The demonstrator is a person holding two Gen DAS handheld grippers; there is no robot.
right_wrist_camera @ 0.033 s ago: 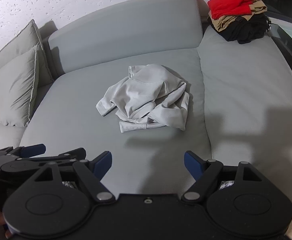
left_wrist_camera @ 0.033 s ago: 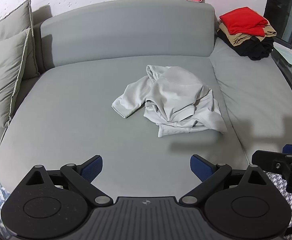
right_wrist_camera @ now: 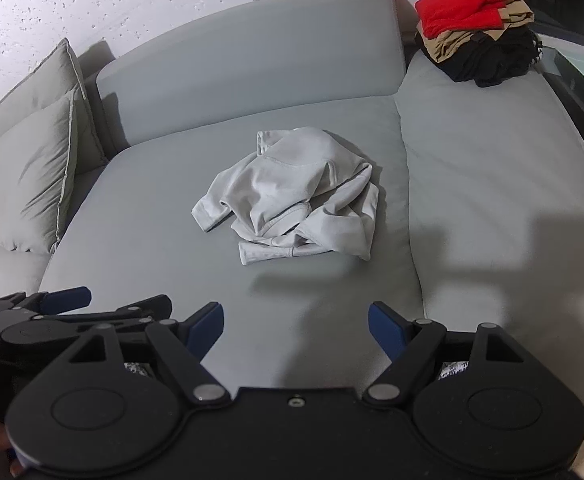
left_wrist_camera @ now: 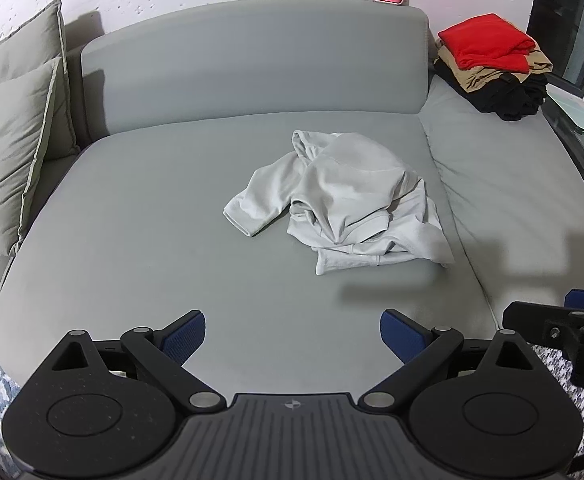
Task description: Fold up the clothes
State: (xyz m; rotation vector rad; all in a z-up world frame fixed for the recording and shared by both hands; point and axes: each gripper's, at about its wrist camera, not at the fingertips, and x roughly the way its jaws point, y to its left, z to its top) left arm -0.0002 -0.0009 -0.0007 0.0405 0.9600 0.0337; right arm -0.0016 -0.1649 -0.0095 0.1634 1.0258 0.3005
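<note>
Grey sofa [left_wrist_camera: 139,248]: a folded pile [left_wrist_camera: 492,60] sits at two o'clock; the crumpled shirt [left_wrist_camera: 340,200] at centre waits, untouched. Left gripper [left_wrist_camera: 292,334] and right gripper [right_wrist_camera: 296,326] gape empty.

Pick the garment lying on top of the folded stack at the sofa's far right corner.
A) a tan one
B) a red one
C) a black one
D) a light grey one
B: the red garment tops the stack, with a tan garment under it and black clothes at the bottom; the light grey shirt lies crumpled apart on the sofa seat.
</note>
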